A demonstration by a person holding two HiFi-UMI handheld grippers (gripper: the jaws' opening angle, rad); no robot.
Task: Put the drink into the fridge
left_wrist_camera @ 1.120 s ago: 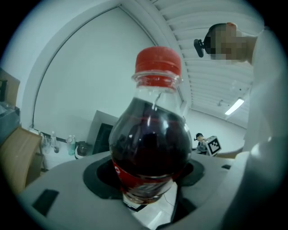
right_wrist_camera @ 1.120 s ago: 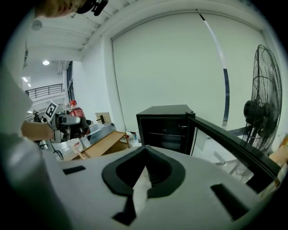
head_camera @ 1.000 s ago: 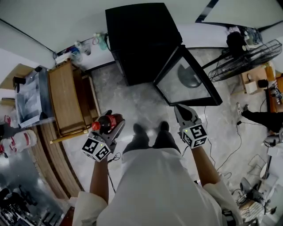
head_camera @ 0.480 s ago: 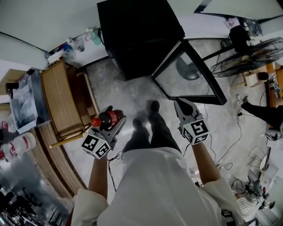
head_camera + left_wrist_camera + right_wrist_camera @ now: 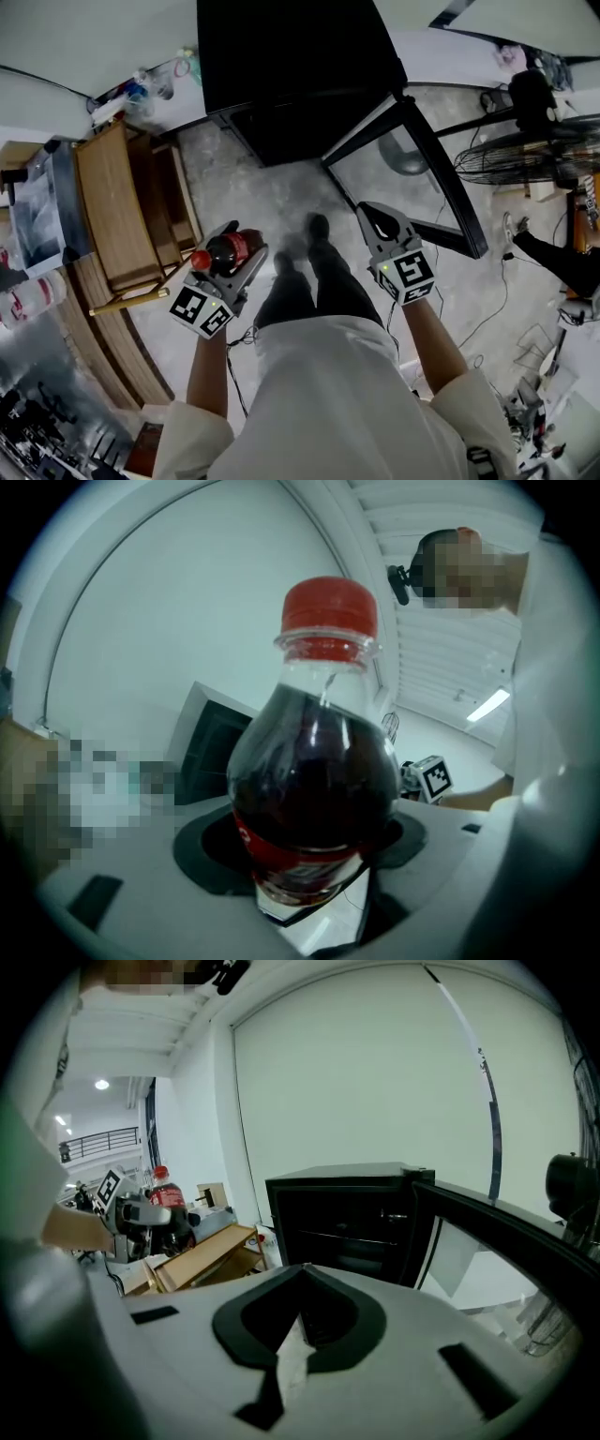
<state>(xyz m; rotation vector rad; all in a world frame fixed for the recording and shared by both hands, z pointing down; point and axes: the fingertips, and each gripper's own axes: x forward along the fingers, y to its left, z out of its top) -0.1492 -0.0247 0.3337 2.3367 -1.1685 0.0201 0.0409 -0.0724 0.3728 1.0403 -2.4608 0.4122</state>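
The drink bottle (image 5: 314,780) is clamped low on its body between the wide-set jaws of the left gripper (image 5: 230,262), short of the open fridge (image 5: 291,84). Held so low, it could tilt and clip the door (image 5: 427,178); the right gripper (image 5: 375,217) is closed and empty.

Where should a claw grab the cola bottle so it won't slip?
Around the bottle's wide labelled middle, from the side, like the left claw does. Higher up it narrows to a slim neck and cap, which would likely give less to hold.
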